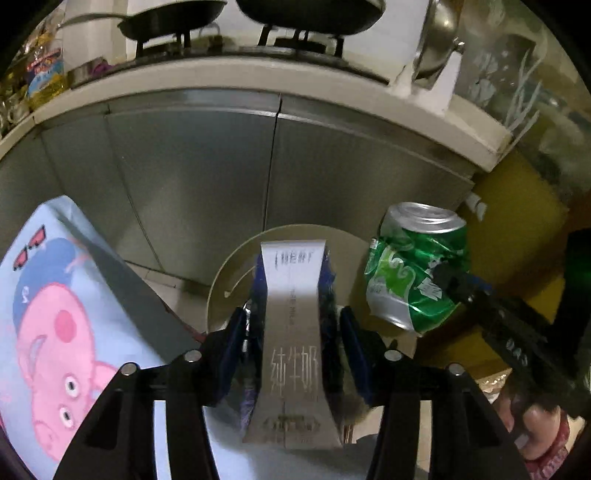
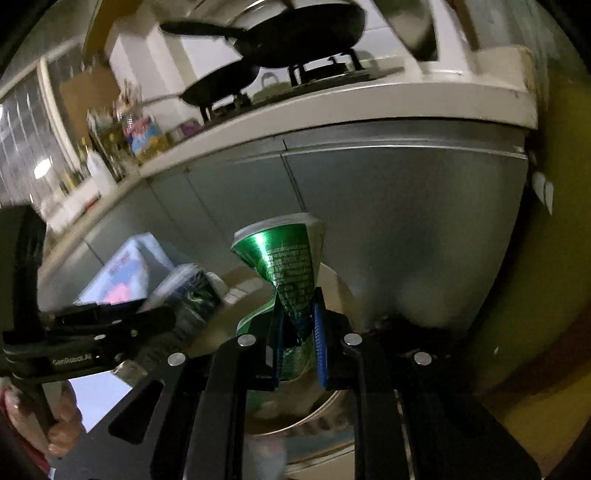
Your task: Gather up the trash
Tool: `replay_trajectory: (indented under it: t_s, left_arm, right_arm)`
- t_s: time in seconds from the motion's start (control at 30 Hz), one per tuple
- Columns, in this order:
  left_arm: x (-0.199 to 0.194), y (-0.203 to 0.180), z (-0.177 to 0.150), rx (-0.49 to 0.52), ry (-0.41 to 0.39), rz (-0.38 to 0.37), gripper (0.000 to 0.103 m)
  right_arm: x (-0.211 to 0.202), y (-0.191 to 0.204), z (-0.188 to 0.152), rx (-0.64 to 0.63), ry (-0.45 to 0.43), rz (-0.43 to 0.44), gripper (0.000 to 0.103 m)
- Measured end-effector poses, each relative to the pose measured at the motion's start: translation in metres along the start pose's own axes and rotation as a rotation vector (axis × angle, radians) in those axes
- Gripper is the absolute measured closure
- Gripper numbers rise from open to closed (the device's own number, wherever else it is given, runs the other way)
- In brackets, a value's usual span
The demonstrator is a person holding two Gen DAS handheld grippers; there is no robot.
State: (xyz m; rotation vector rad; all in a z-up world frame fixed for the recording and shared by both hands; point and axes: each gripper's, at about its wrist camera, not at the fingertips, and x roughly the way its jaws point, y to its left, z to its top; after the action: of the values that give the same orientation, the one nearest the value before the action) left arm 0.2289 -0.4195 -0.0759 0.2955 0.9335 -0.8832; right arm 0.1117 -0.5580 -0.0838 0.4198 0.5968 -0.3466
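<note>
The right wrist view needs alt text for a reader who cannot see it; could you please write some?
A crushed green can is pinched at its waist in the right gripper, held above a round bin in front of grey kitchen cabinets. At left, the left gripper carries a milk carton; black pans sit on the stove above.

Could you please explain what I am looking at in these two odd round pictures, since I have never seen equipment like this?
A person holds a two-finger gripper in each hand, and each carries a fisheye camera looking along its fingers. In the left camera's picture the left gripper has a squashed milk carton between its fingers. The right gripper pinches a crushed green can. Both hang above a round beige bin lid by grey kitchen cabinets. Pans sit on the stove above.
</note>
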Motion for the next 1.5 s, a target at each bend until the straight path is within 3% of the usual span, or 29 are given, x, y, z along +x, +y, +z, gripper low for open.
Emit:
replay_trajectory:
  t_s: [0.03, 0.1, 0.17, 0.23, 0.33, 0.5, 0.67, 0.87, 1.07, 1.3, 1.5]
  left_arm:
    - [0.004, 0.0, 0.0, -0.009, 0.004, 0.005, 0.026]
    - [0.008, 0.002, 0.0, -0.029, -0.003, 0.023, 0.017]
    - [0.005, 0.006, 0.0, -0.044, -0.006, 0.03, 0.017]
    - [-0.006, 0.011, -0.003, -0.058, -0.022, 0.025, 0.017]
    - [-0.027, 0.019, -0.009, -0.083, -0.058, 0.018, 0.017]
    - [-0.06, 0.034, -0.028, -0.143, -0.089, 0.008, 0.017]
    - [-0.087, 0.026, -0.05, -0.135, -0.112, 0.068, 0.016]
    - [-0.12, 0.011, -0.083, -0.099, -0.136, 0.137, 0.012]
    - [-0.157, -0.002, -0.112, -0.052, -0.171, 0.201, 0.004]
    - [-0.203, -0.005, -0.135, -0.036, -0.215, 0.27, 0.004]
    - [-0.231, 0.001, -0.146, -0.067, -0.235, 0.33, 0.004]
  right_arm:
    - [0.002, -0.003, -0.003, -0.017, 0.003, -0.012, 0.09]
    - [0.02, 0.005, -0.004, -0.078, 0.028, -0.033, 0.087]
    - [0.032, 0.013, -0.01, -0.126, 0.059, -0.04, 0.081]
    - [0.037, 0.019, -0.017, -0.155, 0.066, -0.037, 0.064]
    - [0.04, 0.024, -0.019, -0.162, 0.075, -0.004, 0.06]
    - [0.017, 0.019, -0.02, -0.077, 0.04, 0.031, 0.058]
    - [-0.03, 0.012, -0.036, 0.047, -0.005, 0.092, 0.055]
    - [-0.086, 0.012, -0.079, 0.252, -0.034, 0.156, 0.041]
    - [-0.12, 0.022, -0.11, 0.353, -0.026, 0.192, 0.033]
    - [-0.157, 0.041, -0.11, 0.371, -0.068, 0.216, 0.028]
    - [-0.19, 0.073, -0.107, 0.299, -0.108, 0.232, 0.023]
